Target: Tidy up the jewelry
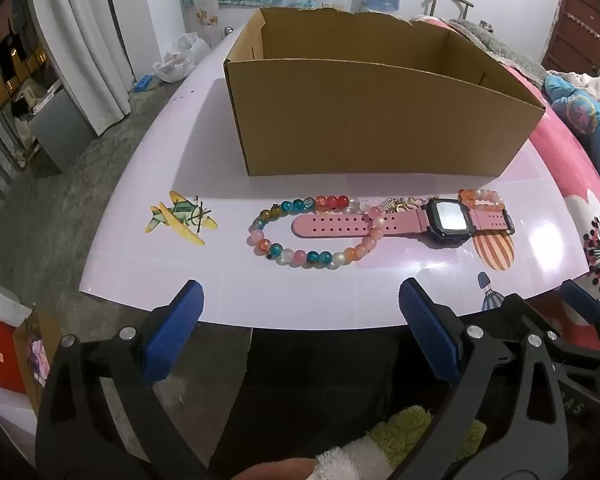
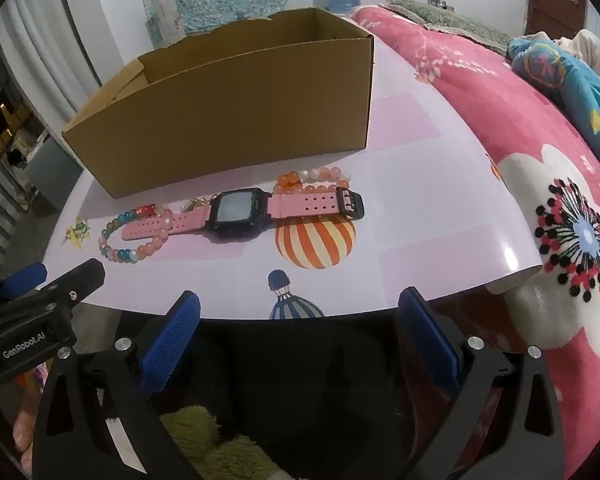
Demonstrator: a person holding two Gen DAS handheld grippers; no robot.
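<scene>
An open cardboard box [image 1: 372, 120] [image 2: 228, 116] stands at the back of the pink table [image 1: 140, 264] [image 2: 420, 208]. In front of it lie a pink watch with a black face [image 1: 444, 220] [image 2: 236, 210], a multicoloured bead bracelet [image 1: 300, 258] [image 2: 120, 254] looped over its strap, an orange bead bracelet [image 1: 484, 196] [image 2: 312, 178] and a small gold trinket [image 1: 396, 206] [image 2: 196, 202]. My left gripper [image 1: 300, 324] and right gripper [image 2: 300, 320] are open and empty, held off the table's near edge.
A pink flowered blanket [image 2: 540, 160] lies right of the table, with blue bedding [image 2: 572, 80] behind. Airplane [image 1: 180, 218] and balloon [image 2: 316, 240] stickers are on the tabletop. White curtains [image 1: 88, 40] and a concrete floor are to the left.
</scene>
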